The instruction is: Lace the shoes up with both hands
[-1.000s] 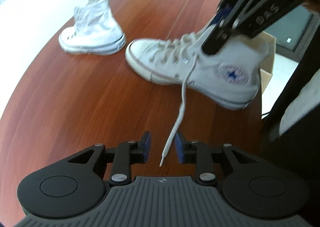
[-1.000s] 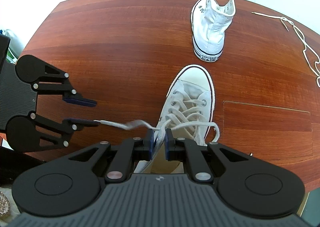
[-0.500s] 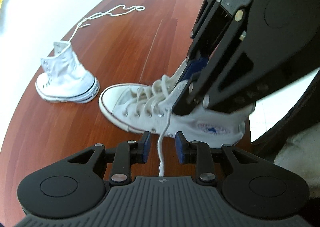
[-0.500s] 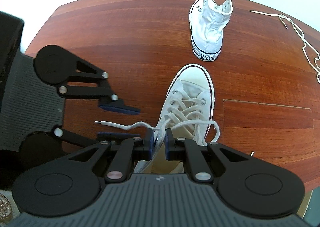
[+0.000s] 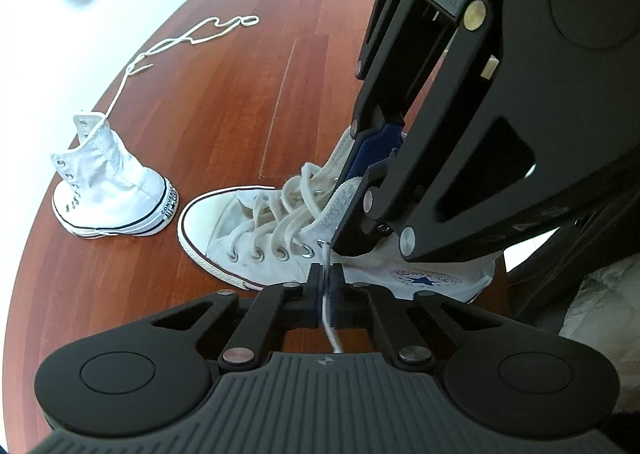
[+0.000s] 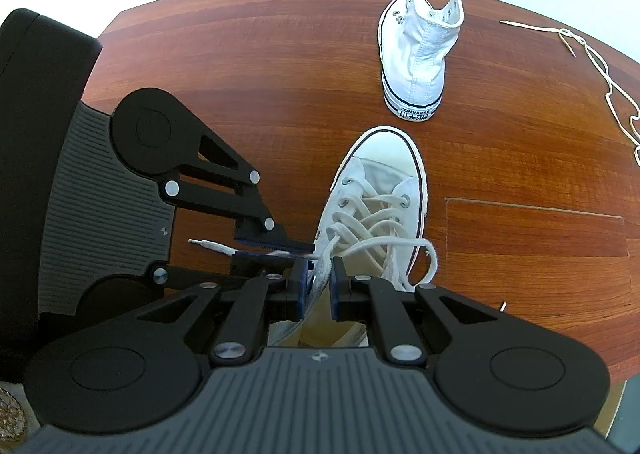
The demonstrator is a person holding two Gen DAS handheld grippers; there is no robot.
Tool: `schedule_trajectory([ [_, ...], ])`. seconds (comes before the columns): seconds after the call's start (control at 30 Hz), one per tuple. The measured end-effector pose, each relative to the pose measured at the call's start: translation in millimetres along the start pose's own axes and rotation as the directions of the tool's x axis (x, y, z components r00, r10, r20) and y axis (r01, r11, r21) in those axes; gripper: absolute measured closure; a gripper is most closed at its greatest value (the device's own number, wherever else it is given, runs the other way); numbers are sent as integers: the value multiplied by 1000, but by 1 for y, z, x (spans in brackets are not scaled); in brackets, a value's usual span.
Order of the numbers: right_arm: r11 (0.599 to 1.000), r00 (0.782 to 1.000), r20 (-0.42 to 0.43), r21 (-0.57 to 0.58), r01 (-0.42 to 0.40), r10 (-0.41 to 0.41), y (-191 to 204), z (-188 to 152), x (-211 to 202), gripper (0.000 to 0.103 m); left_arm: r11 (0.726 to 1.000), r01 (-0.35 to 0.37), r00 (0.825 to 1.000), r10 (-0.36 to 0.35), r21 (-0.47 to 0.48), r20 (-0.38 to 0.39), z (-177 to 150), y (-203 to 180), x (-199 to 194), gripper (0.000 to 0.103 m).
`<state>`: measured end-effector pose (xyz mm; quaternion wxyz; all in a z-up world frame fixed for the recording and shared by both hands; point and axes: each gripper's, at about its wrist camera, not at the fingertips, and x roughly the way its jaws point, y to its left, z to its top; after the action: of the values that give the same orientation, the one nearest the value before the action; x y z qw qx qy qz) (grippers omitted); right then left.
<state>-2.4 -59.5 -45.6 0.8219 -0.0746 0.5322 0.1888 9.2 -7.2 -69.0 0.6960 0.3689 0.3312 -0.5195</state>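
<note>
— Lace point(image 5: 327, 306) placement? And the tools?
— White flat cord ran straight from the shut left tool point(image 5: 327, 282), which had just closed on it, up to the near eyelet. Right tool point(image 6: 319, 280) pinched the canvas collar of the laced shoe point(image 6: 380, 190).
— Beyond?
— An unlaced shoe point(image 6: 416, 54), then a loose lace point(image 5: 192, 36), on the glossy wooden bench point(image 6: 240, 66).
</note>
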Motion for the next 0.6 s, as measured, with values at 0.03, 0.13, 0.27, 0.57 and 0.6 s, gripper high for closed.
schedule_trajectory([
  [0.03, 1000, 1000, 0, 1, 0, 0, 0, 0, 0, 91, 1000, -11, 1000, 11, -14, -4, 0, 1, 0, 101],
  [0.13, 1000, 1000, -1, 2, -1, 1, 0, 0, 0, 91, 998, -34, 999, 34, -54, -7, -3, 5, -3, 101],
  [0.27, 1000, 1000, -2, 0, -3, 3, -1, 0, -1, 91, 992, -74, 997, 72, -98, -22, -11, 11, -9, 101],
  [0.57, 986, 999, 45, -164, 12, -5, 20, 7, -5, 89, 958, -166, 985, 170, -235, -2, -29, 25, -43, 101],
  [0.6, 983, 999, 44, -184, 10, -2, 22, 8, -4, 89, 954, -171, 984, 177, -246, 2, -30, 26, -46, 101],
])
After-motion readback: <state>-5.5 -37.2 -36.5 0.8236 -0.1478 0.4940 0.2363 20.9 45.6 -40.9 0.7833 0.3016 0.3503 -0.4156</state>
